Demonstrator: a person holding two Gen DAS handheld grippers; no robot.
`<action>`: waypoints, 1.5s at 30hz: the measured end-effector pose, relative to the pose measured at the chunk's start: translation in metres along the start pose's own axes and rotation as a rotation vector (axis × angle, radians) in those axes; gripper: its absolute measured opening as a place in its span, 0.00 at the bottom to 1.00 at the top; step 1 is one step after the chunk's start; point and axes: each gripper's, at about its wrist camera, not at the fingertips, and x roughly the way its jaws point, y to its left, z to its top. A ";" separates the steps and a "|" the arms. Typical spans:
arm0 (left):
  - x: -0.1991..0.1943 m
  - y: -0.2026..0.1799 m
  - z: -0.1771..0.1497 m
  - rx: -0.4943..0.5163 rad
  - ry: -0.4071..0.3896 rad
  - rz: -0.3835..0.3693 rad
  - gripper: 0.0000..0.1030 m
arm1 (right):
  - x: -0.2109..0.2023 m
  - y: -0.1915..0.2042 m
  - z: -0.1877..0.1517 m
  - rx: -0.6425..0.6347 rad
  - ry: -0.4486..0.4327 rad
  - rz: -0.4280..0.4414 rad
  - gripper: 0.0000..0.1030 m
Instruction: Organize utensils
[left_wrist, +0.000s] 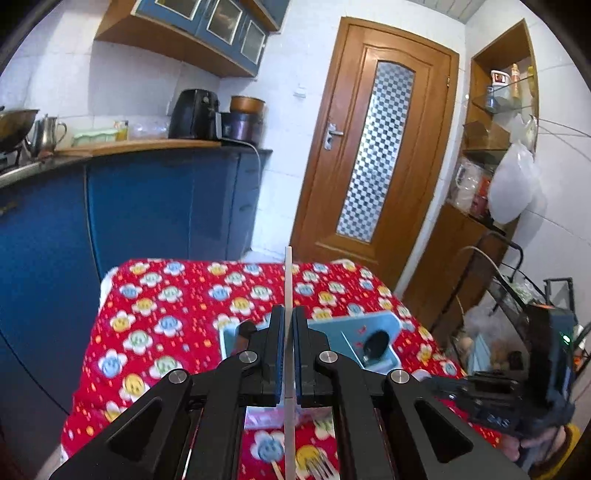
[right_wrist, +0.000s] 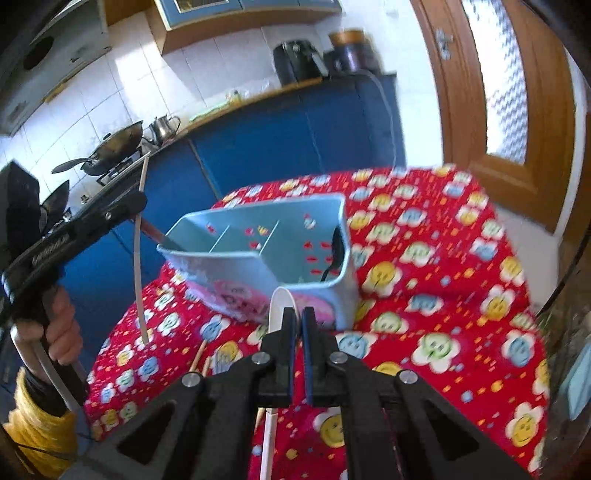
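Observation:
My left gripper is shut on a thin white stick that stands upright between its pads; from the right wrist view this gripper hangs in the air left of the caddy. The light blue utensil caddy stands on the red flowered tablecloth. It has divided compartments, with a black spoon at its right end and a brown-handled knife at its left end. My right gripper is shut on a white plastic spoon, just in front of the caddy, the bowl pointing up.
A metal fork and wooden chopsticks lie on the cloth in front of the caddy. Blue cabinets with a counter, kettle and wok stand behind the table. A wooden door and shelves with bags are at the right.

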 end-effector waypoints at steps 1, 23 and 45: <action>0.002 0.001 0.004 0.004 -0.015 0.009 0.04 | -0.002 0.000 0.002 -0.004 -0.018 -0.011 0.05; 0.000 -0.015 0.048 0.041 -0.366 0.129 0.04 | -0.039 0.008 0.073 0.034 -0.346 -0.071 0.05; 0.033 -0.006 0.020 0.021 -0.307 0.169 0.04 | 0.028 0.019 0.090 -0.124 -0.371 -0.189 0.05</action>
